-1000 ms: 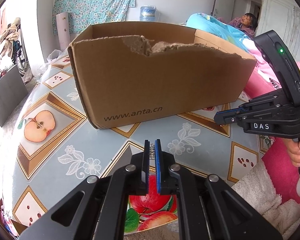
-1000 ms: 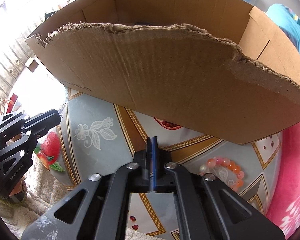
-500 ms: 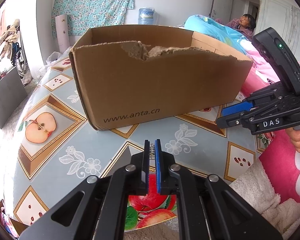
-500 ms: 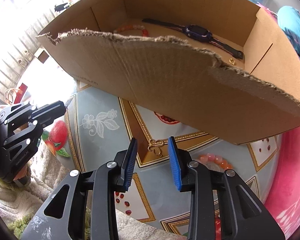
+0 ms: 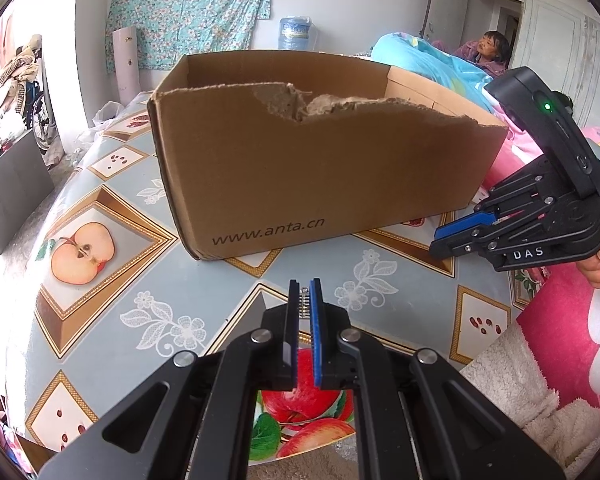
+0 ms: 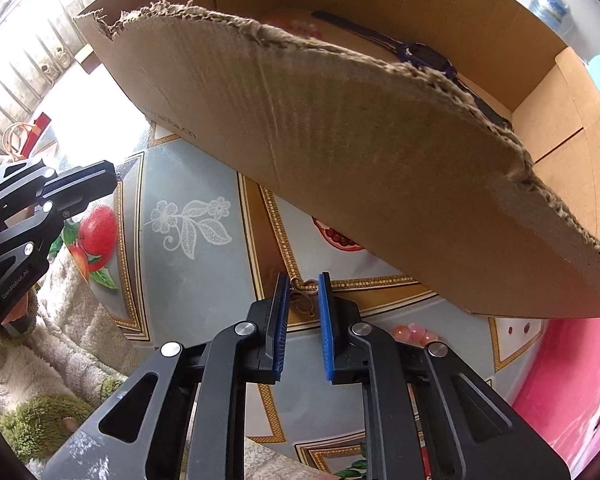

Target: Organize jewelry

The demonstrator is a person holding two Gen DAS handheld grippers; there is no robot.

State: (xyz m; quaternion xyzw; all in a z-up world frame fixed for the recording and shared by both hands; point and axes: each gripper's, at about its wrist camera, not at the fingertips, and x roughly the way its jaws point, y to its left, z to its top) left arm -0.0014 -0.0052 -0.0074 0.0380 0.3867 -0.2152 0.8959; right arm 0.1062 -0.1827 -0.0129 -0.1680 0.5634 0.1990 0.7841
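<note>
So since a second ago my right gripper [image 6: 303, 290] went from fully pinched to wide apart and has just been closing in again, and now there's a little gold trinket [image 6: 303, 300] sitting between its blue pads, with a sliver of gap on each side, so I'd call that narrow but not clamped yet. It lies on the patterned tablecloth [image 6: 204, 268], just in front of the torn near wall of the cardboard box [image 6: 340, 168]. My left gripper [image 5: 305, 300] hasn't budged, fingers nearly together with nothing jewelry-like in them that I can see. Handling guess: the trinket looks tiny, thin, light metal, probably slick, and it lies flat on smooth cloth, so it'll want to skate or flip out. I'd take it across the fatter looped middle, not a thin end, and squeeze gently. The right wrist view is the only one that shows the trinket, plus the dark watch [image 6: 424, 58] already lying in the box and a bit of pink bead bracelet [image 6: 414, 334] peeking out on the cloth behind my right finger. The left wrist view shows none of that, the box wall hides the inside, but it does give the right gripper [image 5: 440, 242] from the side, low by the box's corner, and the box's full outline.
</note>
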